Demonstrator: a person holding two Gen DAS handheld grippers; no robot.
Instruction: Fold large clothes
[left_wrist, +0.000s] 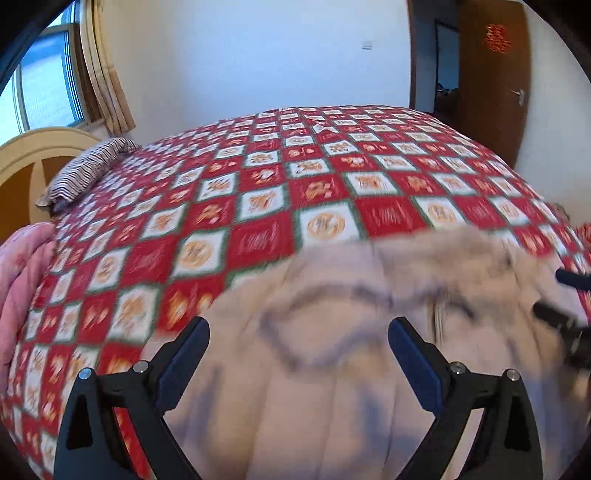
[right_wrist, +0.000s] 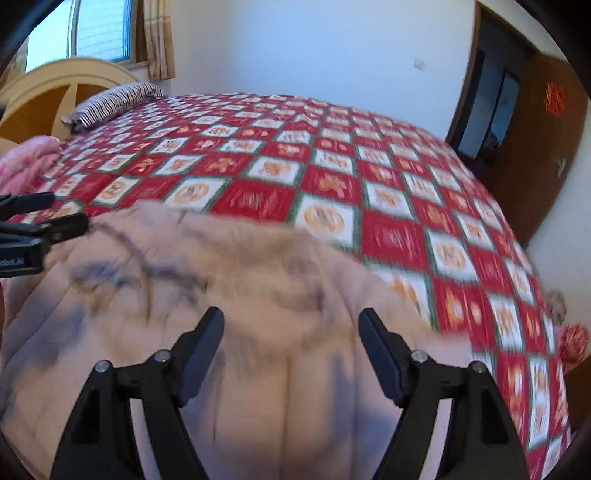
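Beige coat, one, at the bed's near edge; left gripper and right gripper both wide apart, empty.

Cool daylight is coming in through the window at upper left, leaving the white wall bluish and evenly bright. Motion blur is smearing the beige garment and the near squares of the bedspread in both views. Fisheye distortion is bulging the bed and darkening the corners; soft shadows are lying in the garment's folds.
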